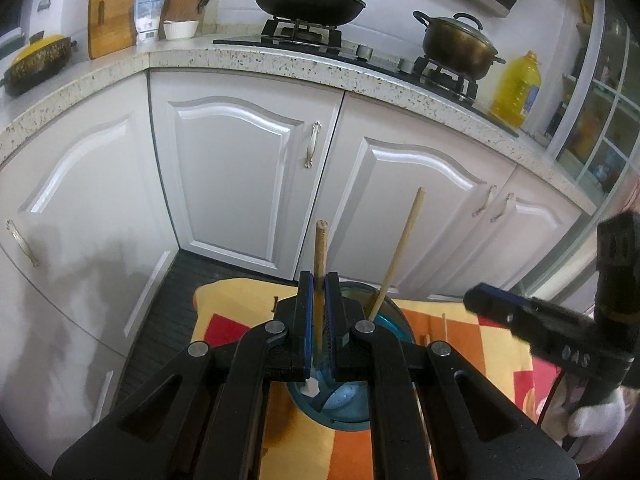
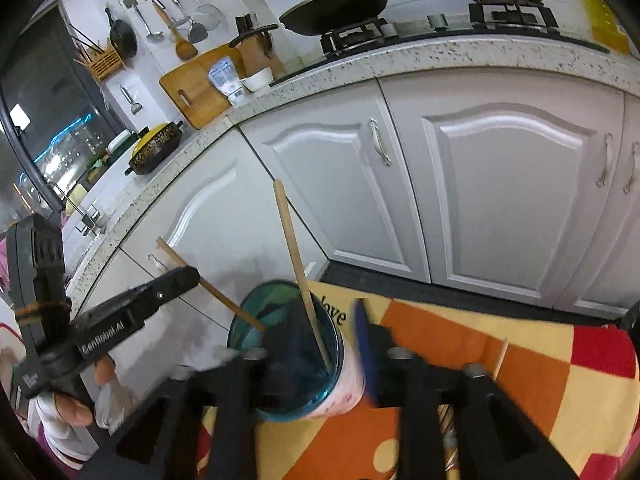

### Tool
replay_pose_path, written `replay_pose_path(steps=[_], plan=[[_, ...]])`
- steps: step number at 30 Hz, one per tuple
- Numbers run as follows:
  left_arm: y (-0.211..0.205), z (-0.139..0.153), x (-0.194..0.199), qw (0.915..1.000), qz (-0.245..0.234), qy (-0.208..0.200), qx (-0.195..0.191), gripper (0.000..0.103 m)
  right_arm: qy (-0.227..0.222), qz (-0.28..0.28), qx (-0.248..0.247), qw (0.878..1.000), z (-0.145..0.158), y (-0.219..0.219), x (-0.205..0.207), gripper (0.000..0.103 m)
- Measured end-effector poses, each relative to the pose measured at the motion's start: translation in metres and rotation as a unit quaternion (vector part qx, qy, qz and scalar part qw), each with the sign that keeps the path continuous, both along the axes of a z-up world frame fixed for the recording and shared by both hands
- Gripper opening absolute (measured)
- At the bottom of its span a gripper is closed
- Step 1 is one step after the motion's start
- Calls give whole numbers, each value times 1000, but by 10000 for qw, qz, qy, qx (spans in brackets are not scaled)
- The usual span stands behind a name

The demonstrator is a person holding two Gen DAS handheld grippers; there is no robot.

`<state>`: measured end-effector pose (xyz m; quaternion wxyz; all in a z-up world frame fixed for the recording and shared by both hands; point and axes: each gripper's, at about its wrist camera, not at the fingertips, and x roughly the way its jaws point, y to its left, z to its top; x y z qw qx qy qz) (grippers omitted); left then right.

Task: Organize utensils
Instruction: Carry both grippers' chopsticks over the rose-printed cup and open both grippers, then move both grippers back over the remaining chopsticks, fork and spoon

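Two wooden sticks stand in the blue cup [image 1: 360, 380], which sits on the checked cloth [image 1: 472, 332] near its edge facing the white cabinets [image 1: 232, 168]. The left gripper [image 1: 319, 320] has its fingers [image 1: 306, 316] pressed together on the thicker stick [image 1: 320, 256], pinching it below its top end; that stick's lower end reaches into the cup. The thinner stick [image 1: 396, 252] leans free against the cup rim, tilted toward the right gripper [image 1: 480, 300].

In the right wrist view, the right gripper [image 2: 316, 344] straddles the cup [image 2: 288, 344] with its fingers [image 2: 366, 344] spread; the thin stick [image 2: 298, 268] rises between them, and no pad visibly presses on it. The left gripper [image 2: 176, 280] enters from the left, holding its stick [image 2: 212, 288] at a slant over the rim.

A dark floor strip [image 2: 440, 284] separates the cloth edge from the cabinets. A further stick [image 2: 500, 356] lies flat on the cloth beside the right gripper.
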<state>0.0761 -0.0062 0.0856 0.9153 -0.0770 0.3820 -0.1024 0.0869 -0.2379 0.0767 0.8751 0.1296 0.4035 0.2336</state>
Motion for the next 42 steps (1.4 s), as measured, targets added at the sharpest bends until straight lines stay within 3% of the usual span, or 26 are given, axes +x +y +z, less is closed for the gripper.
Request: replay_pose_path(steps=[2,4,5,6,14,18,27,42], plan=[[1,3,-3,10000,-13,2,-49,6,-10,0,5,10000,0,-2,-7,38],[1,6,-7,10000,-18,-24,-36,20,-10,-9,-29,10000,0,-4,-13,38],[2,9,-10,10000,-16,-50,-50,35,-14,-14,-62,10000,0,-4,-16,38],[2,11,-12,9999,-22,-77,-90,43,-18,-18,-88,10000,0,-4,-18,38],[3,21,-49,9995,152,-246,-143,50,-41,-65,-281,9996,-3,-7,-44,42],[-7,15,-67,9997,98,-203,46,51,-81,-111,-435,9990,-5,-9,-61,43],[-46,-6,-100,9989,-115,-183,424,51,-75,-368,-569,9977,-8,-27,-96,43],[-95,-25,-120,9959,-641,-100,638,51,195,-838,-625,9943,-28,-68,-126,44]])
